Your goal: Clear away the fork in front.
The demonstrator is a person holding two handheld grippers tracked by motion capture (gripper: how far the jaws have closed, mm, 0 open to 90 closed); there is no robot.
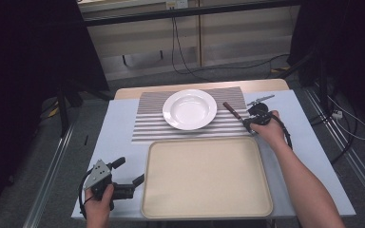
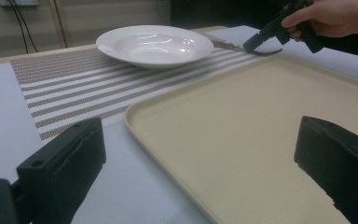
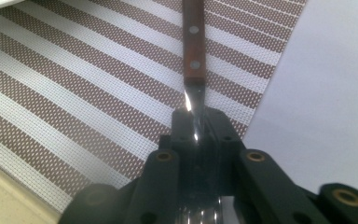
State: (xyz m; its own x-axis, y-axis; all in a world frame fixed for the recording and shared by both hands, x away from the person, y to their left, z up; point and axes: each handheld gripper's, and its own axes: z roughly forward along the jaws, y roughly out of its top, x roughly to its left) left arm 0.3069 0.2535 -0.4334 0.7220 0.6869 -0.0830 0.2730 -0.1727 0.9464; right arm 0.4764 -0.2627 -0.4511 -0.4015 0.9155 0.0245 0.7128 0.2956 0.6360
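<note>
My right gripper (image 1: 248,124) (image 3: 198,126) is shut on the metal neck of a wooden-handled utensil (image 1: 231,110) (image 3: 194,46). The brown riveted handle points away over the right edge of a striped placemat (image 1: 147,123) (image 3: 74,84). A white deep plate (image 1: 189,109) (image 2: 154,44) sits on the mat, just left of the utensil. My left gripper (image 1: 130,172) (image 2: 200,154) rests open at the near left of the table, its jaws on either side of the left rim of a beige tray (image 1: 206,178) (image 2: 242,121) without touching it. The left gripper view also shows the right gripper (image 2: 256,44) holding the utensil (image 2: 223,43).
The tray lies empty on the pale blue table (image 1: 119,137), directly in front of the placemat. Cables trail across the floor beyond the table. Dark curtains stand at both sides.
</note>
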